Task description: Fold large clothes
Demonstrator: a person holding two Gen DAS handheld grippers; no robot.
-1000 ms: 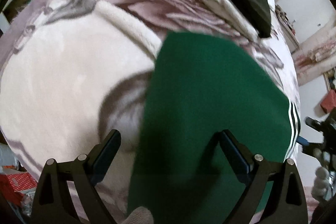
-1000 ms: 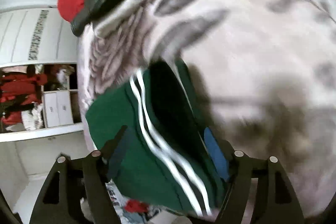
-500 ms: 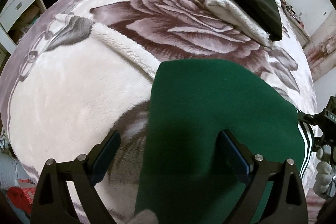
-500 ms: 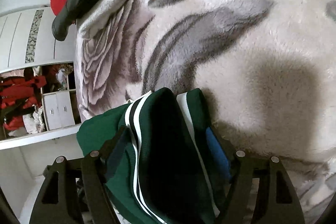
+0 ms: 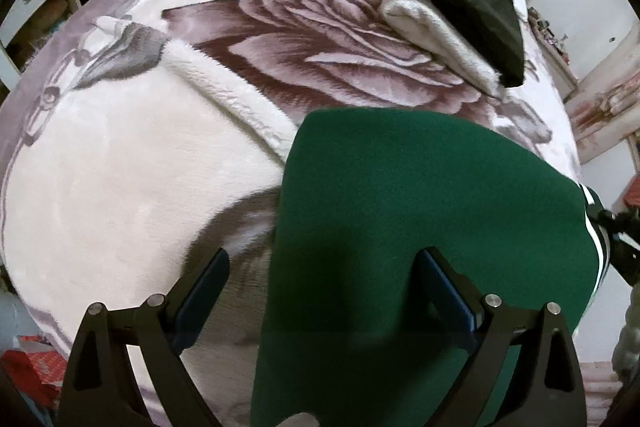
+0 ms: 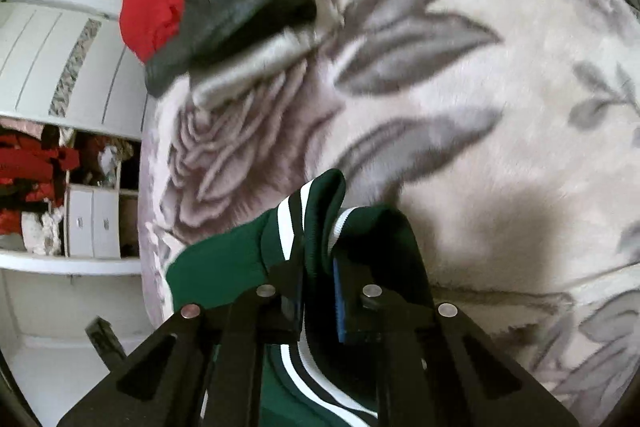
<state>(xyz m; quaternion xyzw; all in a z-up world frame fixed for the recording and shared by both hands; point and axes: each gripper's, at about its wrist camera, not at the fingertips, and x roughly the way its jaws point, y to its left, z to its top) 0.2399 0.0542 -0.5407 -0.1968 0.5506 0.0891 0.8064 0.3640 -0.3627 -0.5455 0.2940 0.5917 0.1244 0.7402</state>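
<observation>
Right gripper [image 6: 318, 291] is pinched tight on the striped edge of the green garment [image 5: 420, 227]. Left gripper [image 5: 324, 303] sits spread wide over it, with the garment lying flat on the rose-print blanket [image 5: 120, 167].

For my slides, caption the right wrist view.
Right gripper shut on the striped edge of the green garment above the floral blanket.

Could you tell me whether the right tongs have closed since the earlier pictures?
Yes. The right tongs, open around the green garment before, are now shut on its striped edge, above the floral blanket.
</observation>
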